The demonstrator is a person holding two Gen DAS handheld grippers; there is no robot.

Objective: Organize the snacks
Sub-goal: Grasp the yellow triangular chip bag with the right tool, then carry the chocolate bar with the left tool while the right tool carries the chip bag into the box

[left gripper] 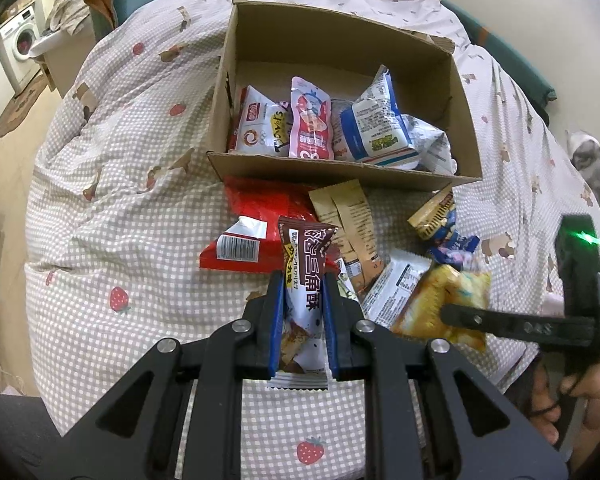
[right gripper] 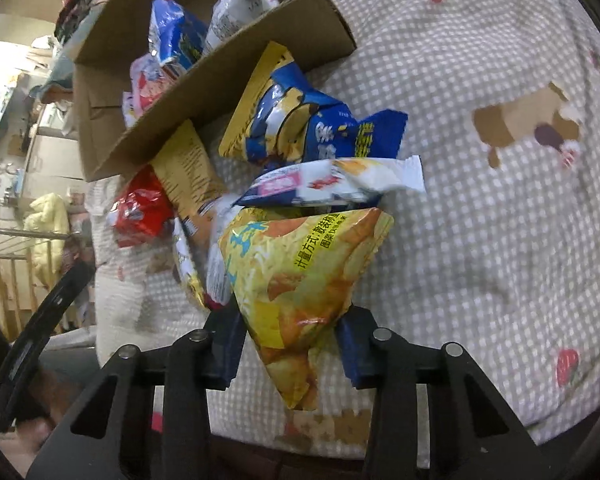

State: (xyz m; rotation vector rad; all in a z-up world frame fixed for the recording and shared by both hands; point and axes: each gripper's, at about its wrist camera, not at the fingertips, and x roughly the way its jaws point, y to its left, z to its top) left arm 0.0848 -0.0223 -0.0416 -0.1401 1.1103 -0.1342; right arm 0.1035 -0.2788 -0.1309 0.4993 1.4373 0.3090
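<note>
Left claw (left gripper: 302, 304) pinching brown pack (left gripper: 306, 264), lifted over pile on bed (left gripper: 100, 200). Right claw (right gripper: 292, 340) pads against yellow bag (right gripper: 300, 280), looks gripped. Step: pickup. Next: carry both into box (left gripper: 340, 168), drop beside packs there.

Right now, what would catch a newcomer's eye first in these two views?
Probably the open cardboard box on the checked strawberry quilt, already holding several packets, with more loose packets piled just in front of it. Next, the left hand-held gripper clamped on a brown and white snack packet, and the right hand-held gripper around a yellow crisps packet.
</note>
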